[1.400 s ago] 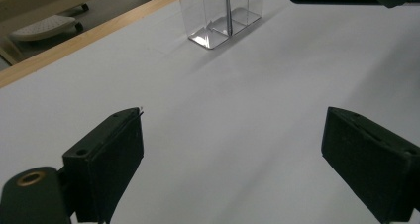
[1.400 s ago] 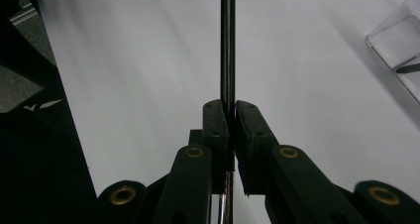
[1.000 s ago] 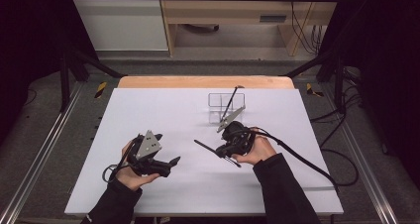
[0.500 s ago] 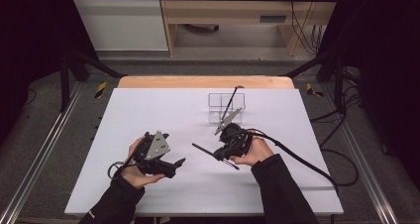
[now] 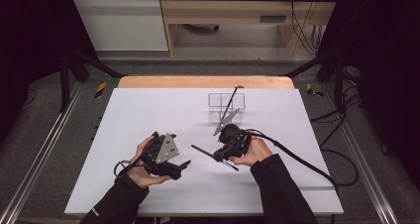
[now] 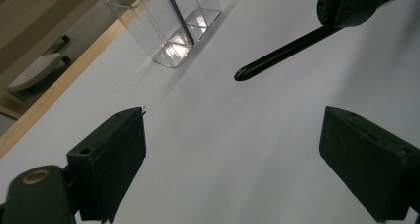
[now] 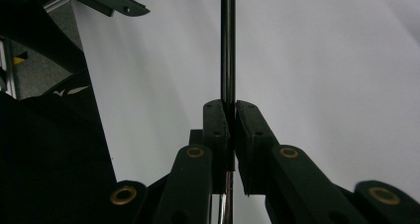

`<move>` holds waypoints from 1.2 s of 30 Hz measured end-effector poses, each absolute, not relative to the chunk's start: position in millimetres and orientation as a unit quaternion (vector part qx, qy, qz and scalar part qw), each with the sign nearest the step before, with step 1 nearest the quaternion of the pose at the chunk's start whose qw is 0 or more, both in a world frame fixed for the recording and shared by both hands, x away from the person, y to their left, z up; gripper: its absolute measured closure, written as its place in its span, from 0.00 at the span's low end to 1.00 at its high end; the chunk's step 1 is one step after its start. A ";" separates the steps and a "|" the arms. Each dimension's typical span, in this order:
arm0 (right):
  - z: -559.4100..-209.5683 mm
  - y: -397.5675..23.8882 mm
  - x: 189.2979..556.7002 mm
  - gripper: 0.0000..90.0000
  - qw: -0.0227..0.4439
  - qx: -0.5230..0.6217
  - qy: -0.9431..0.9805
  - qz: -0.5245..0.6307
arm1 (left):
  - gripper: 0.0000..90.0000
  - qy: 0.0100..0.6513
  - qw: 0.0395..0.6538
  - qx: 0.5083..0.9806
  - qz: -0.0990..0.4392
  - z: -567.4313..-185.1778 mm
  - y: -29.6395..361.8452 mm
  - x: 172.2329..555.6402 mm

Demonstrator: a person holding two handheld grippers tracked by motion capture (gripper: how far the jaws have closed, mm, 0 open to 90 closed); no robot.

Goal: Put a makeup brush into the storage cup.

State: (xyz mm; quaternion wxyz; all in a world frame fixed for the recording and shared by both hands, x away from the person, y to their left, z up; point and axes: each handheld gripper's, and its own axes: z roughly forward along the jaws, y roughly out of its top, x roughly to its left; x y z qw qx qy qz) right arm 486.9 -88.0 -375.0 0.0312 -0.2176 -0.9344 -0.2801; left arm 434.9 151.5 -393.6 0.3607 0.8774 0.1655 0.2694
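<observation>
We see a white worktop (image 5: 148, 110) with a bare wooden strip (image 5: 205, 82) along its far edge. Beyond it stands a wooden cabinet (image 5: 237, 16), beside a white panel (image 5: 119, 21). Black cables (image 5: 303, 30) hang at the cabinet's right, over the grey floor (image 5: 44, 135).

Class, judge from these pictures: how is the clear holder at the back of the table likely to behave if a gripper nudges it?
The clear holder looks thin-walled and light, so it would probably slide on the smooth white table. It stands taller than its narrow base, with a black rod leaning in it, so it may tip.
</observation>
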 end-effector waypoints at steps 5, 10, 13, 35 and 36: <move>-375.5 -87.6 487.2 0.94 0.034 -0.217 -0.935 -0.277 | 0.12 0.146 0.357 0.880 0.279 -391.7 146.4 432.6; -374.5 -88.1 487.4 0.94 0.036 -0.216 -0.935 -0.277 | 0.13 0.119 0.343 0.886 0.288 -390.6 140.0 429.8; -374.5 -87.6 487.5 0.94 0.037 -0.215 -0.936 -0.276 | 0.13 0.105 0.340 0.890 0.287 -387.7 136.7 428.8; -376.9 -78.3 486.7 0.94 0.049 -0.205 -0.943 -0.257 | 0.17 0.023 0.259 0.920 0.293 -387.6 107.2 421.8; -377.2 -78.1 486.6 0.94 0.050 -0.205 -0.943 -0.255 | 0.18 0.021 0.256 0.920 0.294 -388.0 106.7 421.5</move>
